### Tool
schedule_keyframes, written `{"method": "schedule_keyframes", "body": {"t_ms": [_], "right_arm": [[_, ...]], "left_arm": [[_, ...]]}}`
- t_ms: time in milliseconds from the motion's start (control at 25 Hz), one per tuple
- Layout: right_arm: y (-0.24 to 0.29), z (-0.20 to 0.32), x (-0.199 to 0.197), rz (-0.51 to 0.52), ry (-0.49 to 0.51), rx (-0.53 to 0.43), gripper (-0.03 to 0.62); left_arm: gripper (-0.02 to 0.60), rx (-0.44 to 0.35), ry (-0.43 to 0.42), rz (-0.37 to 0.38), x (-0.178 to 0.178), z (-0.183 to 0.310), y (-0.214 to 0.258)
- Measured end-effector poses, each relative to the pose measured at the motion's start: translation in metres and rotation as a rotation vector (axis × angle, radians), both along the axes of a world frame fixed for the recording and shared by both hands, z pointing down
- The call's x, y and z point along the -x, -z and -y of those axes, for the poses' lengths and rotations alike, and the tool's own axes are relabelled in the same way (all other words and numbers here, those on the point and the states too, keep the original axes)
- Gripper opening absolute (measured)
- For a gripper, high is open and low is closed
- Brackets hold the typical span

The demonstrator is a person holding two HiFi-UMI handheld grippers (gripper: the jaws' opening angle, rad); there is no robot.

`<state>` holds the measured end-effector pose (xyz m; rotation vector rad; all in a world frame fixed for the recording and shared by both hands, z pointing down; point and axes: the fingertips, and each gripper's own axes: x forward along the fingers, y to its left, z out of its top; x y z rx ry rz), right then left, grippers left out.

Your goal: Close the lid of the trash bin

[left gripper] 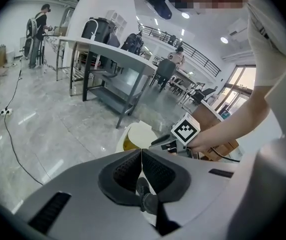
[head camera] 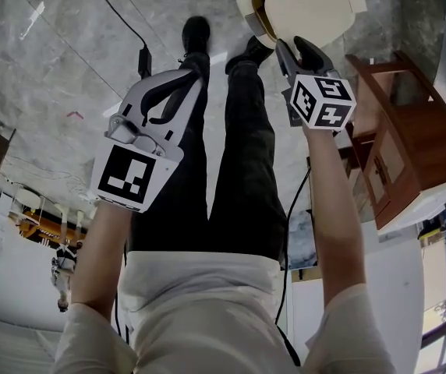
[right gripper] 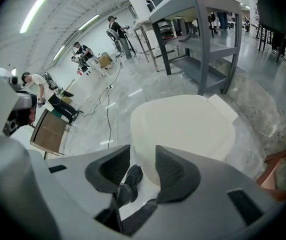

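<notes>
Far centre-right on the grey marble floor [head camera: 59, 53]: cream oval plastic trash bin [head camera: 248, 10]. Its cream hinged lid [head camera: 305, 6] is tilted, with a dark gap along its left edge. The right gripper [head camera: 295, 51] is at the lid's near edge, jaws parted and grasping nothing. The left gripper [head camera: 185, 76] is well left of the bin over the person's black trousers [head camera: 242, 154], jaws clenched together and empty. A brown wooden cabinet [head camera: 410, 146] crowds the bin's near right. Open floor lies to the left, crossed by a black cable [head camera: 122, 14].
</notes>
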<state>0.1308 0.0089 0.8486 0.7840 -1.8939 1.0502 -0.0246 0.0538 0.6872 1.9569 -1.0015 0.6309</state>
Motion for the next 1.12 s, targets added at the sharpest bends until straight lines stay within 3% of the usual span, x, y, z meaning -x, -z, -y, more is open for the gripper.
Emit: {"method": "schedule_keyframes", "body": {"t_ms": [280,520,1120], "right_arm": [[-0.023,-0.008,0.004,-0.010,0.035,0.036,0.159],[-0.044,-0.009,0.004,-0.041,0.050,0.049,0.112],[-0.076,-0.010,0.005,-0.103,0.077,0.103,0.087]], "left_arm": [[0.018,0.026,0.014,-0.002,-0.003,-0.003,-0.011],[0.018,0.049,0.025,-0.013,-0.006,-0.012,-0.018],[0.018,0.092,0.086,-0.024,0.001,-0.010,-0.033]]}}
